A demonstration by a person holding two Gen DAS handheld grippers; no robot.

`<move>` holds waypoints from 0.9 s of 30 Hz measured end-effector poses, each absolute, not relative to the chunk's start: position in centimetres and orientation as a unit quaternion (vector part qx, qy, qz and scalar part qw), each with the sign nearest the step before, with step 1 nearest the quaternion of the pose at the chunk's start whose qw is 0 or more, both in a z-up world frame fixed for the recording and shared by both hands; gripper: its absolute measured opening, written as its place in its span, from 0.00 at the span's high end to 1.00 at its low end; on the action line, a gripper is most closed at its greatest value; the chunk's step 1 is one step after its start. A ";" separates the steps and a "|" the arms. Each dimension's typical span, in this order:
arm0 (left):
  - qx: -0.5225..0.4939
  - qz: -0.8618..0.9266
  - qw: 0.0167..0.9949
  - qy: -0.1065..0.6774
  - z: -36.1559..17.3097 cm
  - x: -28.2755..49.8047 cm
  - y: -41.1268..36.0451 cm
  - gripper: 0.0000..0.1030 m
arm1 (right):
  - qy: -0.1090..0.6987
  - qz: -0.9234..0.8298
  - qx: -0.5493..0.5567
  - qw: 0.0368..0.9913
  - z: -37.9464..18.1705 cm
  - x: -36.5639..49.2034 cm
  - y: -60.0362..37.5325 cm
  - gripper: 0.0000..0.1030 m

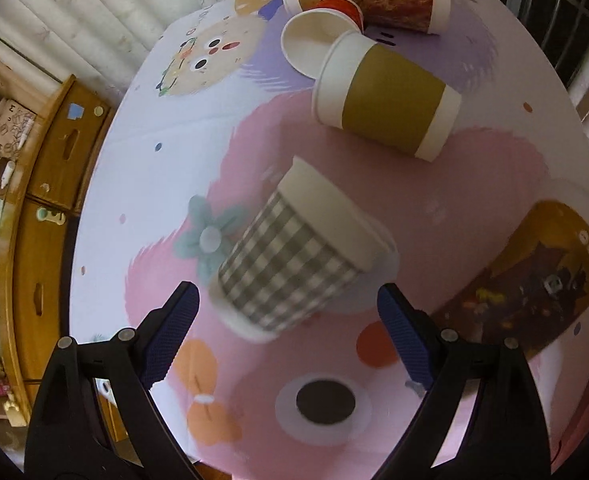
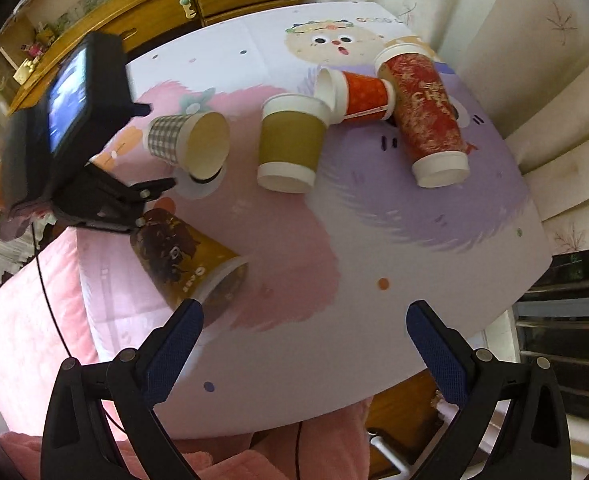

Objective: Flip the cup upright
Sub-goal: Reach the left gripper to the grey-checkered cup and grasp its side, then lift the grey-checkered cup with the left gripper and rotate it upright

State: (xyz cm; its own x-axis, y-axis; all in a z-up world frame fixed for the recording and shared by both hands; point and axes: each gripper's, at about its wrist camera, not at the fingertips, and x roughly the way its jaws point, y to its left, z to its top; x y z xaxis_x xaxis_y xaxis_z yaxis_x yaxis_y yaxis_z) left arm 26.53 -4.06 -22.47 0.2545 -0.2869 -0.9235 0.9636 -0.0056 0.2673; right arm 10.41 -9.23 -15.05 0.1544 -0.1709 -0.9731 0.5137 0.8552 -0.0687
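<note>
Your left gripper [image 1: 288, 316] has its fingers spread wide, and the checked cup [image 1: 294, 260] lies on its side just ahead of them, its base end between the two tips and its mouth pointing away. Nothing is pinched yet — neither pad looks to be touching the cup, though blur makes the near side hard to judge. From the right wrist view the same cup shows tipped over, its open mouth turned toward that camera, with your left gripper close behind it.

Your right gripper [image 2: 304, 320] is also spread and holds nothing. The printed cup [image 2: 186, 264] lies on its side just off its left finger, mouth toward the fingers. Well beyond the tips lie the tan cup [image 2: 290, 144], the orange cup [image 2: 358, 96] and the red cup [image 2: 426, 116], crowded together.

As for progress: no cup on the mat [image 2: 374, 220] stands upright, so by these views the flipping has hardly begun. The checked cup looks like the one in hand — you are lined up for the grasp, not past it. Left to do there: close on it, tip it up, set it on its base. All the others lie down too.
</note>
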 end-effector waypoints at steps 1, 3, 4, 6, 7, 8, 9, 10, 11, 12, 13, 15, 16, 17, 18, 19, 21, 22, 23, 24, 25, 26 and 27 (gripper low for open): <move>0.492 -0.511 0.616 0.344 -22.5 26.6 -4.4 0.12 | 0.611 -0.228 0.138 0.746 -15.2 10.6 -8.9 0.00; 0.486 -0.518 0.610 0.351 -22.7 27.0 -5.4 0.18 | 0.616 -0.223 0.130 0.744 -15.3 10.9 -8.4 0.00; 0.485 -0.519 0.610 0.352 -22.7 27.0 -5.7 0.25 | 0.617 -0.221 0.125 0.744 -15.4 11.0 -8.2 0.00; 0.482 -0.522 0.608 0.355 -22.3 27.1 -6.0 0.35 | 0.621 -0.222 0.118 0.743 -15.3 11.3 -8.0 0.00; 0.473 -0.527 0.606 0.362 -22.3 27.3 -6.4 0.40 | 0.622 -0.222 0.116 0.742 -15.4 11.4 -7.9 0.00; 0.468 -0.531 0.603 0.368 -22.0 27.4 -6.4 0.44 | 0.622 -0.222 0.115 0.742 -15.3 11.4 -7.8 0.00; 0.461 -0.533 0.603 0.373 -21.7 27.6 -6.5 0.46 | 0.621 -0.223 0.115 0.743 -15.1 11.5 -7.9 0.00; 0.457 -0.532 0.607 0.374 -21.2 27.6 -6.5 0.48 | 0.620 -0.224 0.114 0.743 -15.0 11.6 -8.0 0.00; 0.452 -0.530 0.612 0.375 -20.8 27.8 -6.5 0.49 | 0.620 -0.224 0.113 0.744 -14.7 11.7 -8.0 0.00; 0.445 -0.528 0.616 0.379 -20.3 27.9 -6.4 0.49 | 0.618 -0.225 0.112 0.745 -14.5 11.9 -8.1 0.00; 0.439 -0.526 0.619 0.384 -19.7 27.9 -5.9 0.50 | 0.616 -0.226 0.112 0.746 -14.2 12.0 -8.2 0.00; 0.420 -0.514 0.636 0.393 -18.3 28.3 -5.6 0.50 | 0.612 -0.225 0.115 0.750 -13.7 12.3 -8.5 0.00; 0.411 -0.509 0.643 0.397 -17.6 28.5 -5.2 0.50 | 0.609 -0.224 0.115 0.752 -13.4 12.5 -8.5 0.00; 0.398 -0.505 0.654 0.399 -16.7 28.7 -4.7 0.50 | 0.607 -0.223 0.116 0.754 -13.2 12.6 -8.6 0.00; 0.387 -0.498 0.663 0.403 -16.0 28.9 -4.6 0.50 | 0.604 -0.221 0.117 0.756 -12.9 12.8 -8.8 0.00; 0.378 -0.492 0.671 0.406 -15.4 29.1 -4.3 0.50 | 0.601 -0.219 0.119 0.760 -12.5 12.9 -9.0 0.00; 0.357 -0.476 0.690 0.412 -14.0 29.3 -3.7 0.50 | 0.594 -0.217 0.120 0.765 -11.9 13.1 -9.2 0.00; 0.346 -0.469 0.698 0.417 -13.4 29.5 -3.5 0.50 | 0.590 -0.215 0.122 0.769 -11.5 13.1 -9.4 0.00; 0.331 -0.461 0.705 0.426 -12.6 29.7 -3.3 0.50 | 0.587 -0.214 0.126 0.770 -11.3 13.2 -9.5 0.00; 0.314 -0.452 0.712 0.437 -11.9 29.8 -2.9 0.50 | 0.584 -0.214 0.134 0.772 -11.0 13.1 -10.0 0.00; 0.293 -0.445 0.717 0.449 -11.1 29.9 -2.5 0.50 | 0.581 -0.215 0.143 0.772 -10.9 13.1 -10.3 0.00; 0.266 -0.439 0.719 0.467 -10.5 30.1 -2.1 0.50 | 0.578 -0.215 0.155 0.771 -10.7 13.0 -10.8 0.00; 0.239 -0.434 0.719 0.487 -9.9 30.2 -1.6 0.50 | 0.574 -0.216 0.172 0.771 -10.6 12.9 -11.3 0.00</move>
